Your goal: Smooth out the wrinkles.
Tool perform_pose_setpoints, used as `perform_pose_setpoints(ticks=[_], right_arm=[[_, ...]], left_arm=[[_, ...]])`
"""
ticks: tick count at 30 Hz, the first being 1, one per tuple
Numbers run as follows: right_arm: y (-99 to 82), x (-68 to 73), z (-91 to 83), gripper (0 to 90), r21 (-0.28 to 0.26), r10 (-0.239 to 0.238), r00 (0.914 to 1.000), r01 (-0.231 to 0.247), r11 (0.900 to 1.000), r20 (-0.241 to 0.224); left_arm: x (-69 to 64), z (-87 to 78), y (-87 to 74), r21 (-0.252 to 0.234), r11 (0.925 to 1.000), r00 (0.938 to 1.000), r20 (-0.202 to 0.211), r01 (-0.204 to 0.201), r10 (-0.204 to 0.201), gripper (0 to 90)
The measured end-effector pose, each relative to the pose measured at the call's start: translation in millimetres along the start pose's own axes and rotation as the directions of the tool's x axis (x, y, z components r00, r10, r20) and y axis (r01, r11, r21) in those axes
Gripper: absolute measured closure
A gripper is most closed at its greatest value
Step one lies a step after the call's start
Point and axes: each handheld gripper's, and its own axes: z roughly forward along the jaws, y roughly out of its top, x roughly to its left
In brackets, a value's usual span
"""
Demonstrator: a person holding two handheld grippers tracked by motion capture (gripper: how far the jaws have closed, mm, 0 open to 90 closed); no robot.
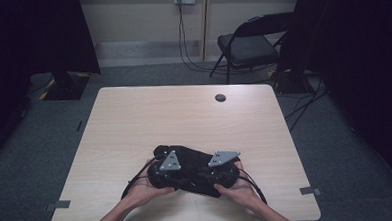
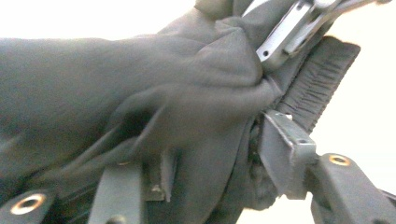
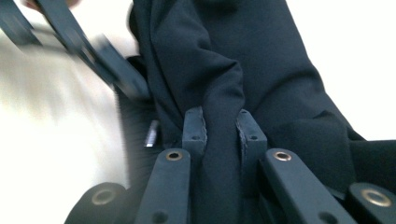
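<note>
The right hand-held gripper [image 3: 219, 128] was clamped on a black garment [image 1: 196, 163]; the left hand-held gripper [image 2: 210, 154] seemingly bracketed a fold, not yet pinching, needing closure next.

High view overlooks table [image 1: 134, 118]; gripper views close on cloth [image 2: 140, 93].

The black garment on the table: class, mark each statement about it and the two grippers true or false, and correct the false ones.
1. The black garment lies at the near edge of the wooden table. True.
2. The right gripper has a fold of the cloth pinched between its pads. True.
3. The garment is white. False: it is black.
4. The left gripper is far from the cloth. False: cloth lies between its jaws.
5. A folding chair stands on the table. False: it stands on the floor beyond it.
</note>
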Motion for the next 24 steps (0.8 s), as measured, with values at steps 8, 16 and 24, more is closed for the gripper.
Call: perform_pose_setpoints(ticks=[8,16,24], right_arm=[[-2.6,-24.7,4.0,77.7,-0.022,0.064,0.9979,-0.064,0.9977,-0.007],[-7.8,-17.0,2.4,76.3,-0.059,0.039,0.9989,-0.038,0.9975,0.025],[-4.4,-15.2,-2.0,66.5,-0.052,0.024,0.9997,-0.024,0.9984,0.005]], left_arm=[[1.6,-34.9,13.2,-0.14,0.9855,0.9944,0.058,0.095,-0.088,47.9],[14.3,-27.3,40.1,-0.214,0.963,0.9857,0.074,0.164,-0.151,46.1],[26.6,17.5,30.5,-0.103,0.962,0.9674,0.033,0.253,-0.251,45.9]])
